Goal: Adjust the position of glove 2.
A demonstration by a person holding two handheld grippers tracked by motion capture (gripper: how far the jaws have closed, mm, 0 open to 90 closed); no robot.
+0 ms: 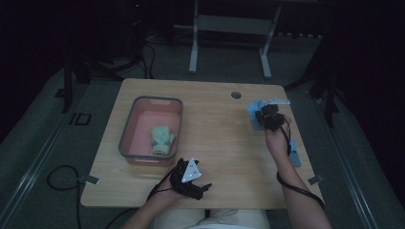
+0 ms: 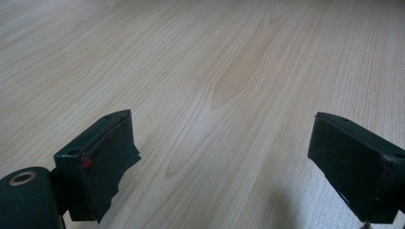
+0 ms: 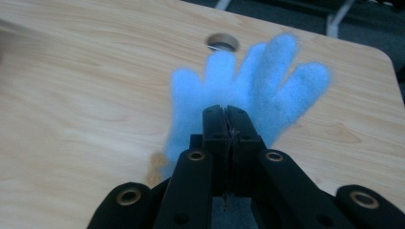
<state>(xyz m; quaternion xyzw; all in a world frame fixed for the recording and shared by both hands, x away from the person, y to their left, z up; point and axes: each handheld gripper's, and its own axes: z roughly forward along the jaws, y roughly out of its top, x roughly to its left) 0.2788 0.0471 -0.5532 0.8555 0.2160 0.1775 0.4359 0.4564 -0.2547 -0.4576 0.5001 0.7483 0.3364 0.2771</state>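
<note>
Over on the left side of the pale wooden table [image 1: 224, 143], a grey-rimmed rectangular plastic bin with a pinkish inside [image 1: 127, 138] is sitting, and a small yellow-green fuzzy glove [image 1: 162, 139] is lying flat on its floor, toward the near end.

Just in front of that bin, near the table's front edge, the left gripper [image 1: 203, 187] is resting low in the person's left hand, with the grey three-cornered plate on top facing up. In the left gripper view, its two black jaws are standing wide apart, with bare wood grain between them, so it's gripping nothing and touching nothing that I can make out. The padding on the left-hand jaw is looking a bit ragged at the edge.

Moving across to the right side, the right gripper [image 1: 261, 113] is being held up in the person's right hand, well apart from the other one. Its jaws are pressed tight together and pinching a fluffy light-blue knitted glove [image 3: 248, 90] by the cuff end. In the right gripper view the glove's fingers are fanning out past the jaw tips, pointing toward the round cable hole [image 3: 222, 42] in the tabletop. A second light-blue piece [image 1: 294, 153] is lying on the table beside the right forearm; can't tell exactly what it is.
</note>
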